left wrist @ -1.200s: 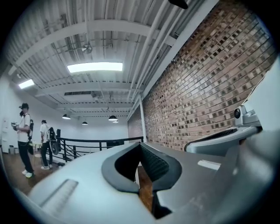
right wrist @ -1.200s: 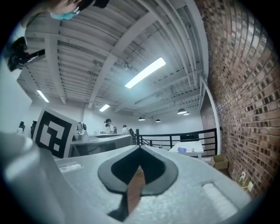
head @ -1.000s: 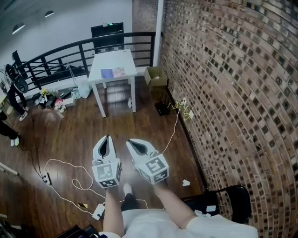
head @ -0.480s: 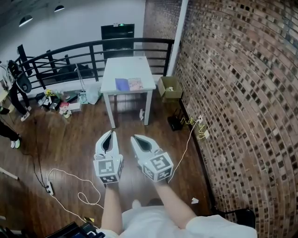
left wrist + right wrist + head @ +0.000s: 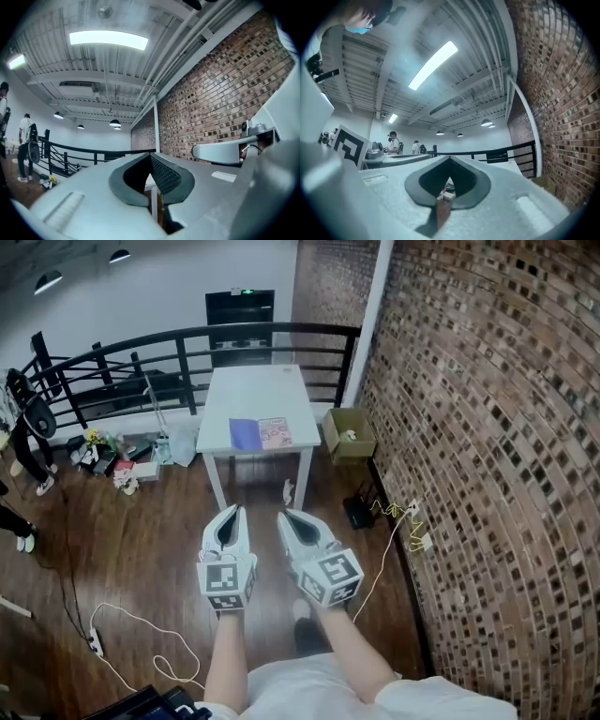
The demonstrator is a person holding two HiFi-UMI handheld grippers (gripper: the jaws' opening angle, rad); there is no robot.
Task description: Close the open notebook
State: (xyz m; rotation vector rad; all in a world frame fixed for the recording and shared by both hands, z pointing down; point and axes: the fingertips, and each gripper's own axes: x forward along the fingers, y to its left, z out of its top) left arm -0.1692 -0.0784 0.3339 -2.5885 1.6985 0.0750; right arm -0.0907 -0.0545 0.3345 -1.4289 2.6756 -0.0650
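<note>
The open notebook (image 5: pixel 260 433) lies flat on the white table (image 5: pixel 253 390), one page blue and the other pinkish. Both grippers are held side by side over the wooden floor, well short of the table and pointing toward it. My left gripper (image 5: pixel 234 509) has its jaws closed tip to tip with nothing between them, as the left gripper view (image 5: pixel 151 154) confirms. My right gripper (image 5: pixel 284 515) is likewise shut and empty (image 5: pixel 450 158). The notebook does not show in either gripper view.
A brick wall (image 5: pixel 487 427) runs along the right. A cardboard box (image 5: pixel 347 434) sits beside the table, with a black railing (image 5: pixel 187 338) behind it. Cables (image 5: pixel 141 634) trail over the floor at the left and by the wall (image 5: pixel 412 521). Clutter (image 5: pixel 112 460) lies at the left.
The person has walked toward the table, which now sits nearer and more central in the head view. Both grippers kept their pose and stayed shut.
</note>
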